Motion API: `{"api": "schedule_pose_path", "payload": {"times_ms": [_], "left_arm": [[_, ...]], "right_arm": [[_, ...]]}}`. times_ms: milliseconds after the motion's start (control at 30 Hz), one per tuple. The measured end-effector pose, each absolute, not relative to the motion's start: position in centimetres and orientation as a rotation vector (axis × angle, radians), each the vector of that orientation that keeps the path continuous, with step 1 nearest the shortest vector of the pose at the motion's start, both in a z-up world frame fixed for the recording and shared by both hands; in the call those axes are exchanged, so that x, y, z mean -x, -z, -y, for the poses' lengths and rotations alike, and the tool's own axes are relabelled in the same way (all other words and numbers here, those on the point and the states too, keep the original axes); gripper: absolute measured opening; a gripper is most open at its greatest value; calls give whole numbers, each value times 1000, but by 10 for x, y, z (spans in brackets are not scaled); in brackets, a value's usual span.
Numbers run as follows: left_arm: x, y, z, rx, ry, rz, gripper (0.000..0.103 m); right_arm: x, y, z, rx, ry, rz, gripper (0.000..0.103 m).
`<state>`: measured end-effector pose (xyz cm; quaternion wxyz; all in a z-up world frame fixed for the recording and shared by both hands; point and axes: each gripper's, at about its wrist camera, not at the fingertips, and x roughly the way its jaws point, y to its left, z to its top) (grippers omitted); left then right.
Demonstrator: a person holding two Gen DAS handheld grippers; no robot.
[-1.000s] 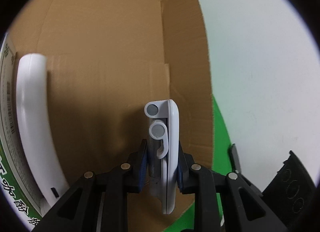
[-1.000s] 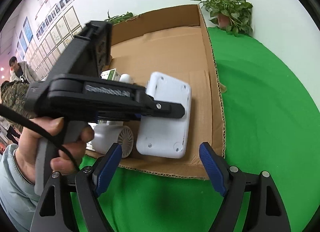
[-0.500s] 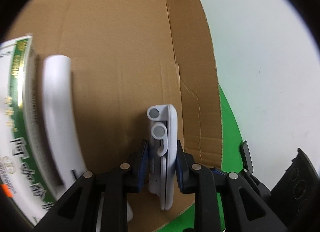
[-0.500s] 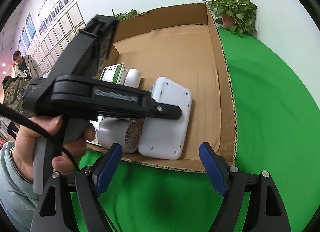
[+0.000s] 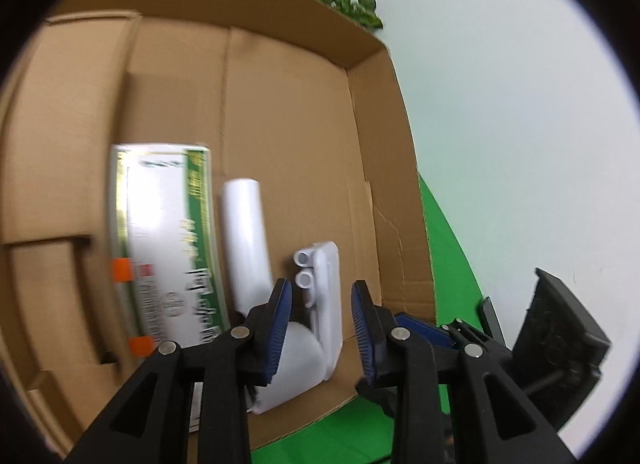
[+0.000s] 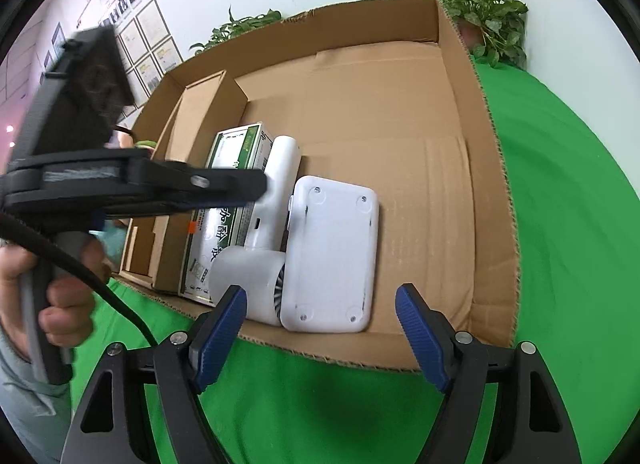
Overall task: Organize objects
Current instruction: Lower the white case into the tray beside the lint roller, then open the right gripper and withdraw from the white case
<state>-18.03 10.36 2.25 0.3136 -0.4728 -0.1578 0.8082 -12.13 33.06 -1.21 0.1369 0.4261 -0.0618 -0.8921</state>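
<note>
Your cardboard box (image 6: pixel 460 192) fills the middle of the right view, on the green cloth (image 6: pixel 560 224). Along its lower edge, left to right, lie the green-and-white carton (image 6: pixel 224 192), the white fan (image 6: pixel 260 240) and the white slab (image 6: pixel 332 252), each touching its neighbour. Your left gripper (image 5: pixel 321 314) is spread apart around the slab's edge (image 5: pixel 328 296), gripping nothing. Your right gripper (image 6: pixel 320 328) hangs wide apart at the bottom of the frame, empty.
</note>
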Motion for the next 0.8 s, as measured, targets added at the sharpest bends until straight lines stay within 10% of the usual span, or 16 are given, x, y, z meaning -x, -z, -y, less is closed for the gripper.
{"api": "schedule_pose_path", "payload": {"times_ms": [500,800], "left_arm": [[158,-19,-28,1186,-2247,436,29],[156,-22,-30,1133,-2374,370,35]], "right_arm": [[176,35,-311,-1307,2628,49,11],[162,23,-303,-1274,2684,27,13]]}}
